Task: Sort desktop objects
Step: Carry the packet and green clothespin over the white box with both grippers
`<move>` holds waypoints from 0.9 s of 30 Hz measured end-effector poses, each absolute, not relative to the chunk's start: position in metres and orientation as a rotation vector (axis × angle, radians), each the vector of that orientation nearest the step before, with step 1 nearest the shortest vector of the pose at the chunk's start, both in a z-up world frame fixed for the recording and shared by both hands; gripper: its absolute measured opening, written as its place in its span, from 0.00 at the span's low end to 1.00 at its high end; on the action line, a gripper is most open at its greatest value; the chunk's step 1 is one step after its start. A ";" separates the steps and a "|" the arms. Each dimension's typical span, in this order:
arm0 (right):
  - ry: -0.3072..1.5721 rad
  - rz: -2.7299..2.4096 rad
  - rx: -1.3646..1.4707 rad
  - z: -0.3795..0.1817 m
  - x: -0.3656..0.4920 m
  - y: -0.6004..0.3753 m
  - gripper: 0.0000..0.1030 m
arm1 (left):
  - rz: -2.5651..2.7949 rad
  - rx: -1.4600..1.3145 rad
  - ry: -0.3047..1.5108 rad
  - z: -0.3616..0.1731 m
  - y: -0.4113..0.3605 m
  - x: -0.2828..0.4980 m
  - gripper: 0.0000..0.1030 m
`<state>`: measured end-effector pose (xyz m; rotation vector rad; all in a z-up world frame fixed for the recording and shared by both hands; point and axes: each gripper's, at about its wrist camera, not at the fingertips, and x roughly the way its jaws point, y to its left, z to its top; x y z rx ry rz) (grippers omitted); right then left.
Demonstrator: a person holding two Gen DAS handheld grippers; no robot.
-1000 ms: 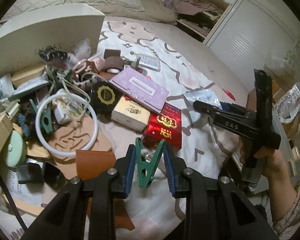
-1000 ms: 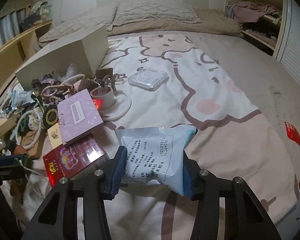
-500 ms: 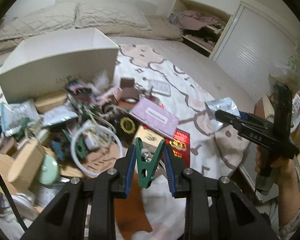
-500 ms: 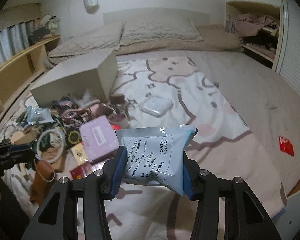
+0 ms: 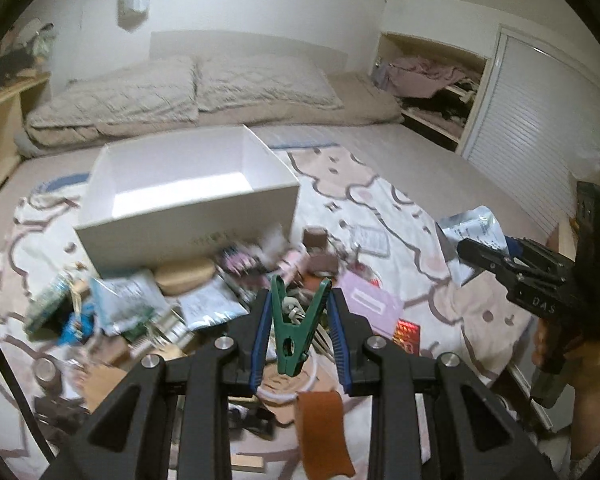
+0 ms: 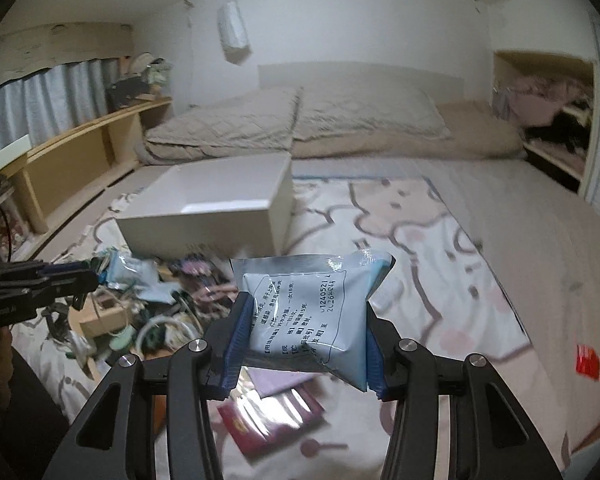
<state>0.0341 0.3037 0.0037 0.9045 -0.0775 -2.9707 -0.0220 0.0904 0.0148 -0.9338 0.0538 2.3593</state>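
My left gripper [image 5: 299, 322] is shut on a green clothes peg [image 5: 296, 326] and holds it up over the pile of clutter [image 5: 204, 292]. My right gripper [image 6: 305, 332] is shut on a pale blue printed sachet [image 6: 312, 316], held in the air; it also shows at the right of the left wrist view [image 5: 474, 226]. An open white box [image 5: 188, 204] stands on the bed behind the clutter, and it shows in the right wrist view [image 6: 216, 204] too. The left gripper appears at the left edge of the right wrist view [image 6: 88, 276].
A pink booklet [image 5: 370, 306] and a red packet [image 5: 406, 334] lie right of the pile. A white ring [image 5: 284, 390] and a brown leather strip [image 5: 322, 428] lie under my left gripper. Pillows [image 5: 188, 92] lie at the bed's head. A wooden shelf [image 6: 80, 148] runs along the left.
Both grippers have risen and tilted up with their loads still held. The white box's open top has come into view and the clutter has dropped lower in the frames.
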 end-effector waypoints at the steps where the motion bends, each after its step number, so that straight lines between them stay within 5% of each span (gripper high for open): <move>1: -0.075 -2.966 0.889 0.007 0.033 0.301 0.49 | 2.372 -0.925 0.056 0.020 0.089 -0.023 0.27; 27: -0.097 -2.878 0.708 0.085 -0.054 0.263 0.49 | 2.609 -0.693 0.053 0.126 0.082 -0.115 0.27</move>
